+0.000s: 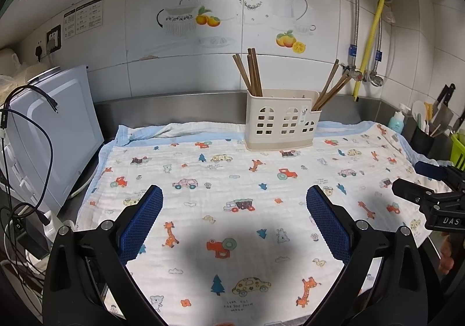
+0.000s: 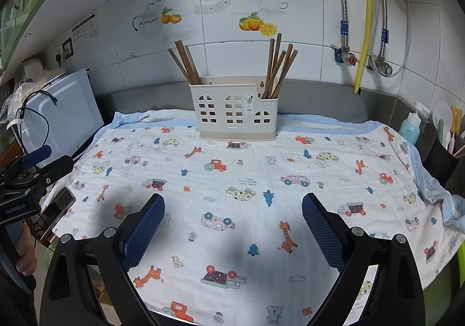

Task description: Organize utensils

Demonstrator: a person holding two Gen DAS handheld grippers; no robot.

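The left gripper (image 1: 234, 204) hangs above the printed cloth (image 1: 250, 180) with its two blue-padded fingers (image 1: 145, 218) spread wide; nothing lies between them and they touch nothing, only casting a dark shadow on the fabric below. The right gripper (image 2: 232, 209) is the same: blue pads (image 2: 322, 227) far apart, empty, held above the cloth (image 2: 247, 169) and clear of it. Each claw shows in the other's view at the edge, the right gripper (image 1: 418, 180) at the cloth's right side and the left gripper (image 2: 43, 160) at its left side, both well apart from the holder. The cream utensil holder (image 1: 283, 124) stands upright at the far edge of the cloth, near the steel backsplash, with window-shaped cutouts in its front. One bunch of brown chopsticks (image 1: 251, 73) stands in its taller left compartment, leaning left, and a second bunch of chopsticks (image 1: 331, 87) stands in the lower right compartment, leaning right. In the right wrist view the holder (image 2: 232, 115) sits straight ahead, the left bunch (image 2: 184, 63) and right bunch (image 2: 279, 66) fanned outward. A white appliance (image 1: 55, 134) stands just off the cloth's left edge.
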